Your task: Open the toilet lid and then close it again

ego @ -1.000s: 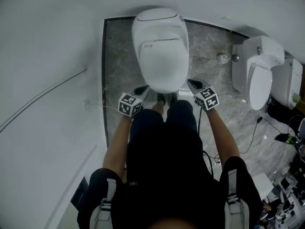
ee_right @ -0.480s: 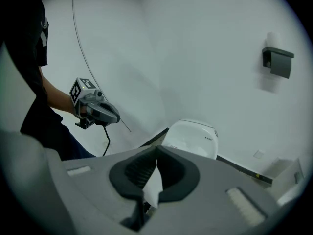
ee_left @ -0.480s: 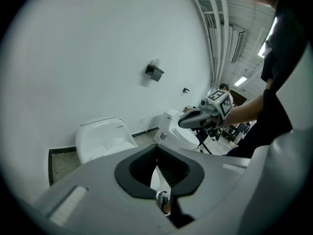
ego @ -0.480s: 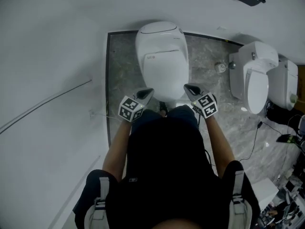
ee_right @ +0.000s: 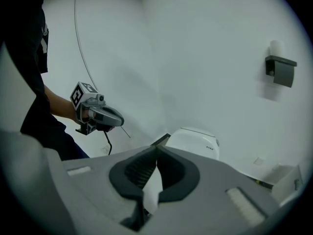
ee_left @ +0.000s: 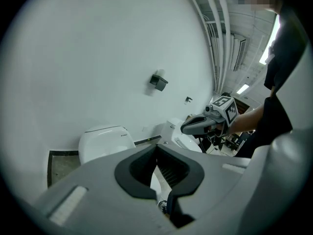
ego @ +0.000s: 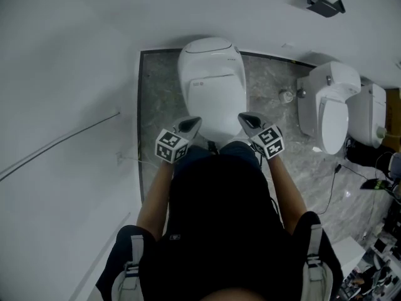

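Showing the whole toilet lid [ego: 212,86]: head view alone.

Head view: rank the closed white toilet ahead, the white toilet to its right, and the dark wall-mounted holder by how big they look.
Largest: closed white toilet ahead.
Then: white toilet to its right.
Smallest: dark wall-mounted holder.

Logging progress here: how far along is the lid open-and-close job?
Done: unclear. The lid lies shut, so it was either never raised or already lowered again; these views cannot say which. In hand: nothing, the left gripper and right gripper are both shut and empty, held clear of it. Left: possibly both steps.
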Motion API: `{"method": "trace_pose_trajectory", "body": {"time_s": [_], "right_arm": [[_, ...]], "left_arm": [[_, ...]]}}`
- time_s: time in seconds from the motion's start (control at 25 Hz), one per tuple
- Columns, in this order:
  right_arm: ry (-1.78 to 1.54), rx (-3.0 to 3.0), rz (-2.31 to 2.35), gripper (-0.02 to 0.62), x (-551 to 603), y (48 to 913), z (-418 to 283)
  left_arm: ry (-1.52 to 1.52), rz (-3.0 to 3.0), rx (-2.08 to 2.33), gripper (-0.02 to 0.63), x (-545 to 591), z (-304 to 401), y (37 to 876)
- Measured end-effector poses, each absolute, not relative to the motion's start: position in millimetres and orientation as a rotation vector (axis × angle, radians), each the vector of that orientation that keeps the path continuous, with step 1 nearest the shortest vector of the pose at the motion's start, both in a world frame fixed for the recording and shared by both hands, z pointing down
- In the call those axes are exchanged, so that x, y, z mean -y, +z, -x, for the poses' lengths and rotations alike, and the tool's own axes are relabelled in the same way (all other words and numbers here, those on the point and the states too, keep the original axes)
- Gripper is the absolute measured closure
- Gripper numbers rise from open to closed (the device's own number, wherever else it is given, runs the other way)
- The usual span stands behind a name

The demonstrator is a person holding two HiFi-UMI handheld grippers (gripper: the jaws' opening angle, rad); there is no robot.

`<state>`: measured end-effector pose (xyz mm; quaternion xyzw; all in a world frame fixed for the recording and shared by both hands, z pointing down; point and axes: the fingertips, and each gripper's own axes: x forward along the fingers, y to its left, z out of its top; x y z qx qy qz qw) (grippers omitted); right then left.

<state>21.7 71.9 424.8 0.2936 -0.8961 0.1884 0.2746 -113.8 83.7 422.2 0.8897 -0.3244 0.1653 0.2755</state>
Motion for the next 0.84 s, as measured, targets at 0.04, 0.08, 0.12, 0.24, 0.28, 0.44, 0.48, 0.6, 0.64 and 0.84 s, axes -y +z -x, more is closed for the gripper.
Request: {"method": "trace_pose_trajectory", "body": {"time_s": [0.04, 0.08, 0.12, 0.24, 0.28, 0.44, 0.48, 0.6, 0.64, 0.84], "right_arm": [[0.502, 2.408, -0.786, 0.592, -71, 424, -20], [0.498, 2.407, -0.783, 0.591, -69, 424, -19], [0.495, 2.408, -0.783, 0.592, -68, 423, -17], [0.483, 2.408, -0.785, 0.591, -64, 421, -11], [0.478, 2.409, -0.784, 0.591, -63, 421, -9], [0.463, 2.419, -0.775, 0.591, -55, 417, -8], [0.459, 2.422, -0.774, 0.591, -54, 416, -8], [0.449, 2.423, -0.778, 0.592, -53, 415, -6], [0.446, 2.422, -0.779, 0.591, -54, 415, -5], [0.445, 2.419, -0.783, 0.591, -50, 412, -11]], "left_arm": [[0.439, -2.387, 0.878, 0.595, -83, 115, 422], [0.433, -2.383, 0.882, 0.597, -83, 117, 421], [0.430, -2.381, 0.885, 0.595, -83, 119, 419], [0.423, -2.384, 0.894, 0.597, -82, 124, 418], [0.419, -2.386, 0.898, 0.595, -81, 125, 417], [0.415, -2.382, 0.914, 0.597, -76, 124, 415], [0.415, -2.380, 0.915, 0.597, -76, 124, 415], [0.414, -2.380, 0.915, 0.595, -79, 126, 416], [0.412, -2.378, 0.915, 0.595, -80, 127, 416], [0.412, -2.373, 0.921, 0.595, -78, 122, 417]]}}
